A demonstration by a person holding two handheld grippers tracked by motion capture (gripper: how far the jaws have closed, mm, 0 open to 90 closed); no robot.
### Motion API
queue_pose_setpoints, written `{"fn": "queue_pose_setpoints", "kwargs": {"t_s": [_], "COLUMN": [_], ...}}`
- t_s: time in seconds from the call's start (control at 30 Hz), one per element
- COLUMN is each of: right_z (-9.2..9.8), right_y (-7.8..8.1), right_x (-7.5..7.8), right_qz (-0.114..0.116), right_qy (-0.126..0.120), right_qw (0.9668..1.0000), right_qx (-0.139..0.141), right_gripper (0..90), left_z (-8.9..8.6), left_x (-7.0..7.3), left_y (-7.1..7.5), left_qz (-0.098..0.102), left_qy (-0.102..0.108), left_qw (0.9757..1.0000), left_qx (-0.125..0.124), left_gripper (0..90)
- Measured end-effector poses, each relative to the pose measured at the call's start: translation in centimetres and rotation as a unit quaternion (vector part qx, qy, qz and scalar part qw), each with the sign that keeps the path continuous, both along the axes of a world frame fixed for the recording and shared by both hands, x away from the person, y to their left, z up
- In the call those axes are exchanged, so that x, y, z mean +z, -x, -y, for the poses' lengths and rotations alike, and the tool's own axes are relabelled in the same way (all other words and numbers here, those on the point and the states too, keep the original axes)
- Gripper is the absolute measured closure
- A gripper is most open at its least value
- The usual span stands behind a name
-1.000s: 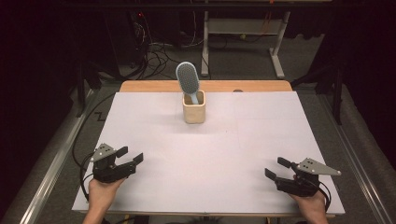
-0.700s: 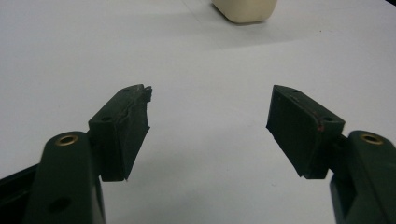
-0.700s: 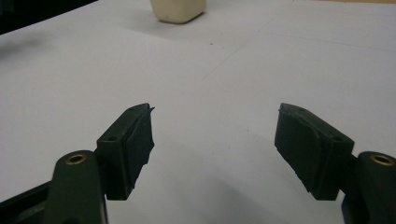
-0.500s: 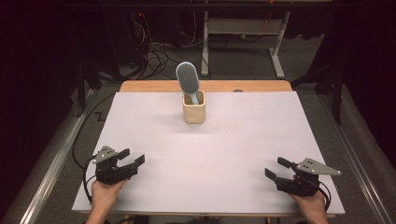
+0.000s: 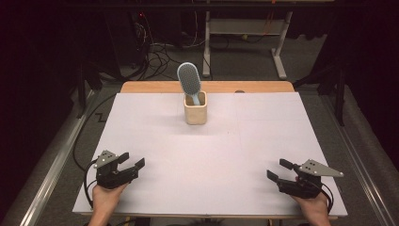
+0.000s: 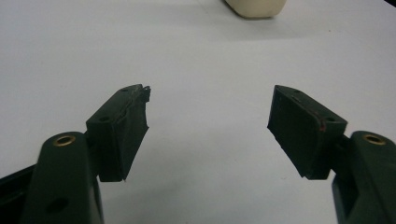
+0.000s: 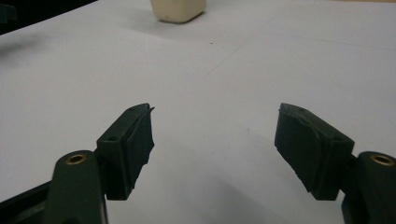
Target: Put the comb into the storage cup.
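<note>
A cream, square-sided holder cup with rounded corners [image 5: 195, 113] stands upright on the white table covering [image 5: 211, 155], toward the far edge and a little left of the middle line. A pale blue oval hairbrush with a grey bristle pad [image 5: 189, 81] stands in it handle-down, its head leaning up and to the left over the rim. No brand, label or writing can be read on the brush, the cup or the grippers.

The left gripper [image 5: 131, 160] sits at the near left corner of the covering, held in the person's left hand [image 5: 107, 197], and points across the sheet toward the middle. Its jaws have just been opening a little wider; in the left gripper view [image 6: 210, 126] they stand well apart with bare white surface between the pads, gripping nothing. The cup's lower edge [image 6: 254, 7] shows at the top of that view, well off from the fingertips.

The right gripper [image 5: 279, 170] rests at the near right corner in the right hand [image 5: 311, 207], a grey three-cornered plate [image 5: 320, 168] on top of it. In the right gripper view [image 7: 215, 135] its jaws are also spread wide with only the white sheet between them, and the cup's base [image 7: 178, 10] appears far ahead, up and to the left.

Both grippers lie well apart from the cup and the brush, and from each other. A strip of bare wooden tabletop [image 5: 263, 86] shows beyond the far edge of the covering, with cables on the floor [image 5: 160, 54] behind it
</note>
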State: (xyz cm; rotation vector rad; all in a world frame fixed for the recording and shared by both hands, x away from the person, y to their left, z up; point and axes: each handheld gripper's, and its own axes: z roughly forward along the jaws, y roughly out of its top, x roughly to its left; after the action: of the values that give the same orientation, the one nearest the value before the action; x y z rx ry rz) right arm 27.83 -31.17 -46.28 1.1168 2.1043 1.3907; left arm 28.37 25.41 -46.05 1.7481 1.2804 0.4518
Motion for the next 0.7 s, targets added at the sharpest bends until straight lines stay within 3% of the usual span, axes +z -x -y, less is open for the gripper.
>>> {"fn": "queue_pose_setpoints", "kwargs": {"t_s": [0.4,0.7], "right_z": [0.0,0.0], "right_y": [0.0,0.0], "right_x": [0.0,0.0], "right_qz": [-0.001,-0.001], "right_qy": [0.000,-0.001], "right_qw": [1.0000,1.0000], "right_qx": [0.001,0.002], "right_gripper": [28.3,28.3], "left_z": [-0.1,0.0], "left_x": [-1.1,-1.3], "left_y": [0.2,0.2], "left_qz": [-0.008,-0.013], "left_qy": [-0.018,-0.014], "left_qw": [0.9998,0.9998], "left_qx": [0.006,0.002], "left_gripper": [28.4,28.4]}}
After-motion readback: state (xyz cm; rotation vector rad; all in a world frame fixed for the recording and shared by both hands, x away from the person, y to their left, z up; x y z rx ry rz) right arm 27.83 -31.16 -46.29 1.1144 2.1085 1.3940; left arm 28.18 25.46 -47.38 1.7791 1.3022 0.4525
